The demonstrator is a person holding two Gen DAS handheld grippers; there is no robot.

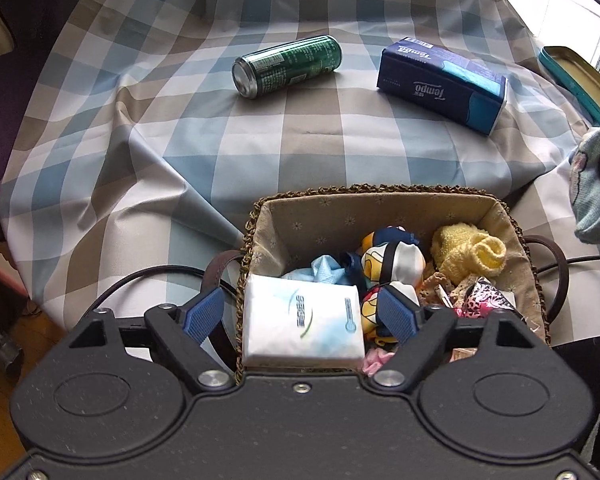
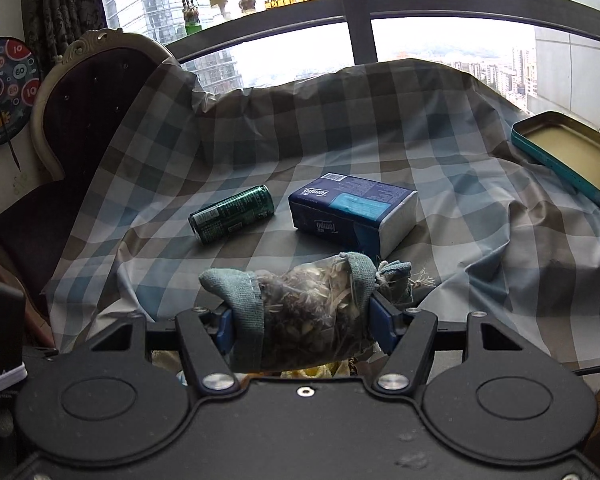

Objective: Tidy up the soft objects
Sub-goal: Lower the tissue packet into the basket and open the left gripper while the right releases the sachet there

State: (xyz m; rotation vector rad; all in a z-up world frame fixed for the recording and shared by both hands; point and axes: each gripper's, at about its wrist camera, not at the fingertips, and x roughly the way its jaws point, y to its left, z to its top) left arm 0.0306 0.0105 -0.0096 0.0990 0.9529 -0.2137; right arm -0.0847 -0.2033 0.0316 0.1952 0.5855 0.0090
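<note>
A woven basket (image 1: 260,216) with a cloth lining stands at the near edge of the checked tablecloth. In it lie a white tissue pack (image 1: 304,320), a colourful plush toy (image 1: 392,260), a yellow rolled cloth (image 1: 470,254) and several other soft bits. My left gripper (image 1: 300,314) hangs open over the basket, its blue pads either side of the white pack without touching it. My right gripper (image 2: 302,320) is shut on a teal cloth sachet (image 2: 300,304) with a clear window of dried herbs, held above the tablecloth's near edge.
A green can (image 1: 288,66) (image 2: 232,214) lies on its side beside a blue Tempo tissue pack (image 1: 444,84) (image 2: 352,208) mid-table. A teal tin tray (image 2: 568,156) sits at the far right. A dark chair (image 2: 80,120) stands left. A pale teal cloth item (image 1: 596,184) shows at the right edge.
</note>
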